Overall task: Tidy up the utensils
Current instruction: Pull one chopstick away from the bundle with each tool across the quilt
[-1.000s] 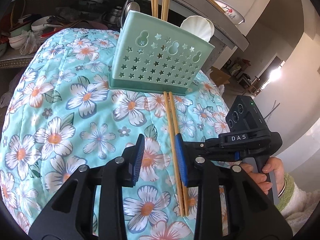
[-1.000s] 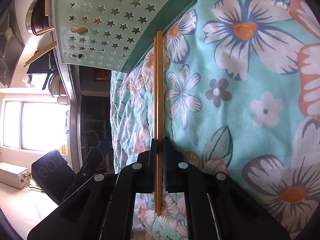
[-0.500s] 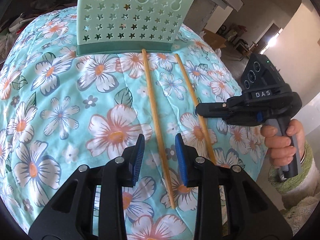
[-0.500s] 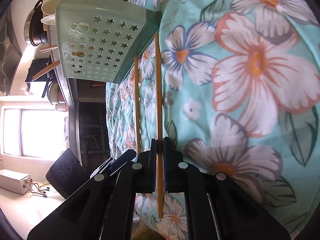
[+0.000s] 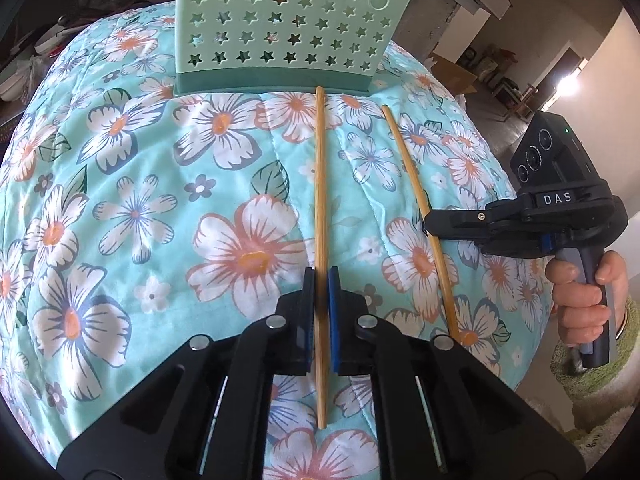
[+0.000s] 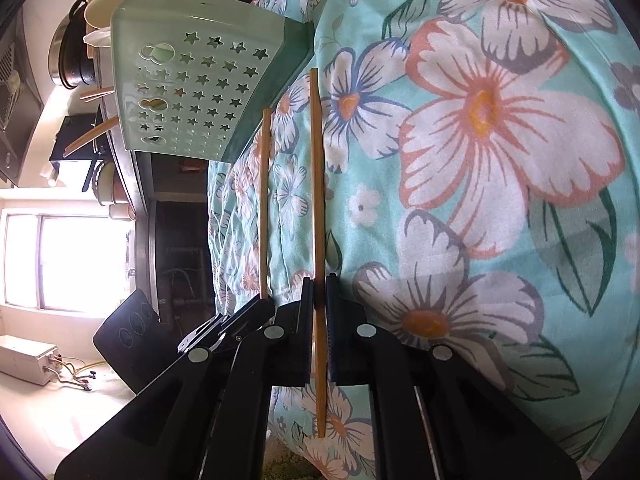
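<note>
Left wrist: L gripper (image 5: 320, 280) just closed, pads clamped on chopstick (image 5: 320, 184), far tip touching caddy (image 5: 288, 28) base
Right wrist: R gripper (image 6: 319, 292) clamped on 2nd chopstick (image 6: 318, 176), tip near caddy
Surface: floral cloth (image 5: 120, 208), both sticks lying on it, apart
Hand (image 5: 584, 292): holds R gripper's grip

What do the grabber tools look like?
Both are black plastic. The left gripper has blue ribbed pads and silver round bolts. The right gripper has a grey handle, white "DAS" letters, round lenses and a tiny green light. The hand wears a fuzzy green sleeve.
</note>
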`<state>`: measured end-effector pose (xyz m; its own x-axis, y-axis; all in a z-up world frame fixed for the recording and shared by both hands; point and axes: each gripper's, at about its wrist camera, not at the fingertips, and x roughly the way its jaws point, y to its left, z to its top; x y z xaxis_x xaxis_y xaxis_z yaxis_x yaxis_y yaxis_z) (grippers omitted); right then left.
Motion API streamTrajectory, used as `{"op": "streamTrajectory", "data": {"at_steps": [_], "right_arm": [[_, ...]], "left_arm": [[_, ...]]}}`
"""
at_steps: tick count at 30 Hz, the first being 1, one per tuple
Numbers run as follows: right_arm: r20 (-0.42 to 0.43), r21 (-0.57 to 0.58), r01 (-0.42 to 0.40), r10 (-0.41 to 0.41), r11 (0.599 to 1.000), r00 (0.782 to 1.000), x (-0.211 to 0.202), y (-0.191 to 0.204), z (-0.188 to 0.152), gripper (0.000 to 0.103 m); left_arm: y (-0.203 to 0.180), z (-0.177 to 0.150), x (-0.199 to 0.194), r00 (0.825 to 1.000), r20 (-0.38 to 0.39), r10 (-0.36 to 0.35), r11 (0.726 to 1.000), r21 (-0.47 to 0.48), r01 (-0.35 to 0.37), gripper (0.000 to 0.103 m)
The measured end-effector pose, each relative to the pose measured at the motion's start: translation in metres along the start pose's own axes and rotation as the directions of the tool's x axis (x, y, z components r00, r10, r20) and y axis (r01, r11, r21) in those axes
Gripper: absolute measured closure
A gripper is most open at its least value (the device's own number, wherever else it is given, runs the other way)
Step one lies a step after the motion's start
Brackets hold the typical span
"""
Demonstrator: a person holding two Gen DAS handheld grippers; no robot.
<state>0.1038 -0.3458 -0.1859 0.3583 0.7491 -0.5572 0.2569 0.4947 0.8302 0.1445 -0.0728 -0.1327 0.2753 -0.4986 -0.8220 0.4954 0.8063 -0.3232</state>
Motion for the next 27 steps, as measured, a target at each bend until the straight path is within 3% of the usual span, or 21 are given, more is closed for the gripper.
{"op": "streamTrajectory", "data": {"at_steps": [7, 14, 21, 23, 24, 27], "right_arm": [[-0.034, -0.035, 0.018, -0.019, 0.999, 0.999, 0.013, 0.017, -0.006, 0.097], [-0.080, -0.091, 0.042, -0.050, 0.995, 0.996, 0.025, 0.035, -0.014, 0.097], [-0.080, -0.180, 0.116, -0.132, 0.977, 0.988, 0.032, 0.059, -0.018, 0.095], [-0.071, -0.204, 0.150, -0.167, 0.968, 0.983, 0.032, 0.067, -0.016, 0.094], [-0.065, -0.215, 0.163, -0.181, 0.963, 0.981, 0.032, 0.070, -0.015, 0.089], [-0.033, -0.243, 0.194, -0.207, 0.951, 0.978, 0.032, 0.081, -0.013, 0.074]], "left_arm": [[0.022, -0.016, -0.023, 1.000, 0.028, 0.012, 0.994, -0.112, -0.009, 0.098], [0.050, -0.038, -0.047, 0.997, 0.056, 0.048, 0.962, -0.272, -0.031, 0.098], [0.057, -0.043, -0.049, 0.998, 0.045, 0.047, 0.955, -0.296, -0.031, 0.097], [0.055, -0.039, -0.049, 0.998, 0.041, 0.038, 0.959, -0.281, -0.025, 0.085], [0.055, -0.037, -0.051, 0.998, 0.048, 0.043, 0.962, -0.271, -0.028, 0.078], [0.055, -0.025, -0.057, 0.995, 0.073, 0.065, 0.971, -0.234, -0.046, 0.074]]}}
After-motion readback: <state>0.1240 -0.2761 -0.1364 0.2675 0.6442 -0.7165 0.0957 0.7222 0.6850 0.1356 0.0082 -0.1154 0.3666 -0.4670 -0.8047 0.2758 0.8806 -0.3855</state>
